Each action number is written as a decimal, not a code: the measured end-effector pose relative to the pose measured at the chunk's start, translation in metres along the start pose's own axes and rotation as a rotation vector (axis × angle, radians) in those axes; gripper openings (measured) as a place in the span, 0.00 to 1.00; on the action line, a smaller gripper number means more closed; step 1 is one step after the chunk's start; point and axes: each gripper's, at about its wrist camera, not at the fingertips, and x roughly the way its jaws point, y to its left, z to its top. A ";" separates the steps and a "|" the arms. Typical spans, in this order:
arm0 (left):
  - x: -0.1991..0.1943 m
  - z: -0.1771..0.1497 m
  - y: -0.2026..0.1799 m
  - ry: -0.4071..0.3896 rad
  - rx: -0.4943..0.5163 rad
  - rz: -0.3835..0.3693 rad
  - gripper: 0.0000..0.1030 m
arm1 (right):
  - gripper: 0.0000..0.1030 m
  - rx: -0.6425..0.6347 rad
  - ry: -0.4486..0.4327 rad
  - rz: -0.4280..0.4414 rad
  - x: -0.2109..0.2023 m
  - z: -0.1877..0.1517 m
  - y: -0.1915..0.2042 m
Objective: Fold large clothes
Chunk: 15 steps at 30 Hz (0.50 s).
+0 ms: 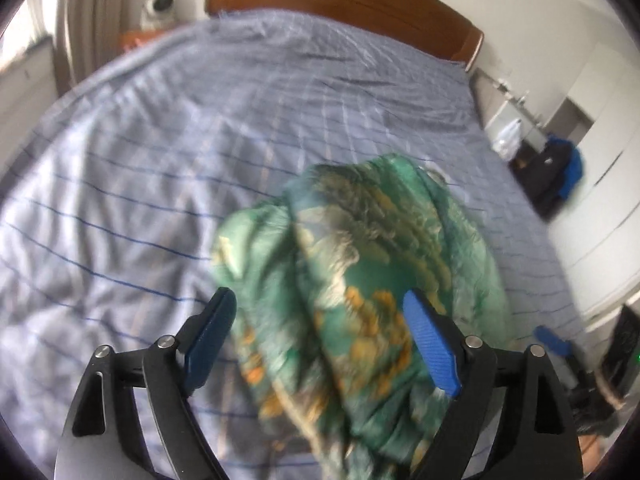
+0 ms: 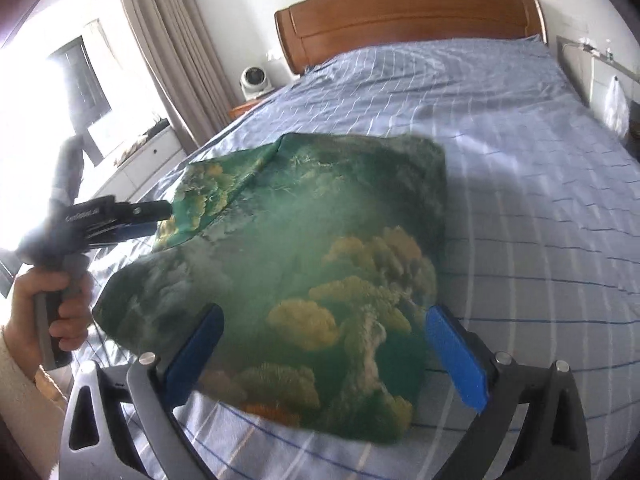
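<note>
A green garment [image 2: 316, 248] with yellow and orange print lies bunched and partly folded on the bed [image 2: 520, 140]. In the left wrist view it [image 1: 360, 272] is blurred and fills the space between the wide-apart blue pads of my left gripper [image 1: 320, 300]. In the right wrist view the left gripper [image 2: 160, 216] reaches the garment's left edge; whether it pinches the cloth is unclear there. My right gripper [image 2: 324, 316] is open just above the garment's near part, with nothing between its pads.
The bed has a light blue checked sheet [image 1: 160, 184] and a brown wooden headboard [image 2: 404, 16]. A white fan [image 2: 253, 79] stands on a bedside table at the left. Curtains and a window [image 2: 80, 92] are left; dark bags [image 1: 552, 176] lie on the floor right.
</note>
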 end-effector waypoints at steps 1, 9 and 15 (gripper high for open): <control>-0.005 -0.001 -0.002 -0.014 0.015 0.026 0.88 | 0.97 0.005 -0.006 -0.006 -0.005 -0.002 -0.002; -0.039 -0.022 -0.021 -0.100 0.113 0.214 0.89 | 0.97 0.010 0.040 -0.046 -0.018 -0.032 -0.010; -0.045 -0.023 -0.027 -0.108 0.129 0.279 0.89 | 0.97 0.006 0.043 -0.064 -0.025 -0.036 -0.015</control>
